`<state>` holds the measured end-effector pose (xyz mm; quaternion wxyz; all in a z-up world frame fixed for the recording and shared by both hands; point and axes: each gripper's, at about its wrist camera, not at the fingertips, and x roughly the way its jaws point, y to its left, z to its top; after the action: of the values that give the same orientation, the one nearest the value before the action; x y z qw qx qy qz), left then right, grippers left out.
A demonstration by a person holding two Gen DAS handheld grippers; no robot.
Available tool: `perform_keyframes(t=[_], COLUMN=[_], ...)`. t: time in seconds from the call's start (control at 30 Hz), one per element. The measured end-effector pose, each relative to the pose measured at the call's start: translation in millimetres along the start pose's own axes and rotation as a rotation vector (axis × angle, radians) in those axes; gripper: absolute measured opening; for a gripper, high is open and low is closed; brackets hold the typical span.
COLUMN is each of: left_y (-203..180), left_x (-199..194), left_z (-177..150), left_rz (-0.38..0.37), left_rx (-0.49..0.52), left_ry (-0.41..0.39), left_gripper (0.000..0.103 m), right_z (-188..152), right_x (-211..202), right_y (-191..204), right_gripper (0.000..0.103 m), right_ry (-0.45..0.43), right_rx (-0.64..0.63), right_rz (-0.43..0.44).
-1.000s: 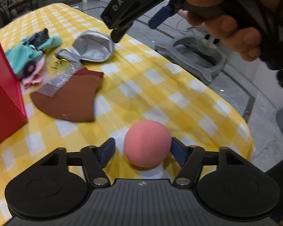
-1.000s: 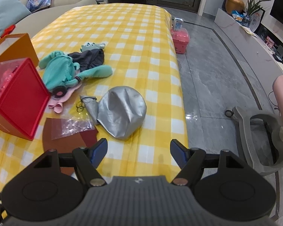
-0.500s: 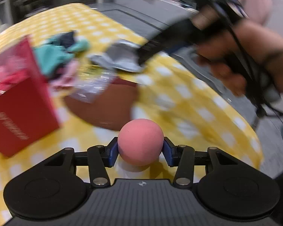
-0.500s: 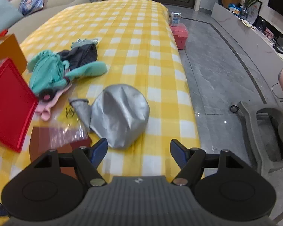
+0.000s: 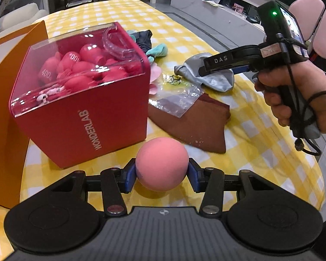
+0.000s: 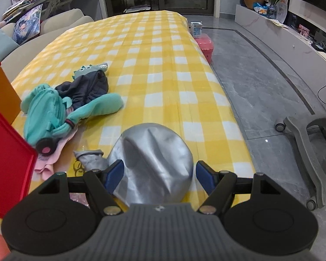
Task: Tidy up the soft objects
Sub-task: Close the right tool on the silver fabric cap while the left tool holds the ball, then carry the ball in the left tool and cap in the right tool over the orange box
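Note:
A pink foam ball (image 5: 162, 164) is clamped between the blue pads of my left gripper (image 5: 162, 174), held just above the yellow checked tablecloth (image 5: 260, 143) in front of a red box (image 5: 82, 100). Pink soft pieces fill that box under its clear lid. My right gripper (image 6: 158, 177) is open, its fingers standing either side of a crumpled silver balloon (image 6: 154, 163) without touching it. In the left wrist view the right gripper (image 5: 206, 69), held by a hand (image 5: 302, 93), hovers over the same silver balloon (image 5: 215, 78).
A brown cloth (image 5: 197, 121) lies under a clear plastic bag (image 5: 178, 100) beside the box. A teal and dark plush heap (image 6: 69, 104) sits at the left. An orange board (image 5: 6, 100) stands behind the box. The table edge (image 6: 234, 117) drops to a grey floor with a chair base (image 6: 310, 134).
My left gripper closed on the pink ball, lifted it slightly and carried it toward the red box. My right gripper came down and forward over the silver balloon.

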<state>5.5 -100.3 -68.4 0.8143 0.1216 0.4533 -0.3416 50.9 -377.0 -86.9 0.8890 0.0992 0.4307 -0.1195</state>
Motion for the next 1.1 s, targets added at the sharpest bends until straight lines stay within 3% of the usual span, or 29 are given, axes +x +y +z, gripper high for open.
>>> perform_keyframes(t=[0.1,0.17,0.2,0.4,0.73,1.1], left_y=[4.3,6.9,7.6,6.8,3.6,3.4], left_x=[2.0,2.9,3.4,3.5,-5.2,-54.6], left_z=[-1.4,-1.9,-1.8,-1.7,2.9,16.4], left_rz=[0.0,0.0,-0.001,-0.007,-0.004,-0.032], left_rx=[-0.006,-0.011,-0.014,-0.015,-0.006,-0.019], left_ry=[0.007,0.011,0.012,0.016,0.0,-0.093], left_gripper=[0.055,0.055,0.055,0.055,0.055,0.055], right_z=[0.7,1.2,1.2,2.9,13.0,39.9], right_x=[6.0,8.7,9.5,5.6,-32.0,-89.7], right_y=[3.4,6.8,7.8,7.7,1.4,12.5], right_gripper=[0.071,0.063,0.051,0.009,0.005,0.0], right_ry=[0.002,0.004,0.005,0.016,-0.016,-0.087], right_rx=[0.0,-0.014,-0.021,-0.029,-0.01,-0.005], right_rz=[-0.004,-0.008,-0.009,-0.001,0.006,0.038])
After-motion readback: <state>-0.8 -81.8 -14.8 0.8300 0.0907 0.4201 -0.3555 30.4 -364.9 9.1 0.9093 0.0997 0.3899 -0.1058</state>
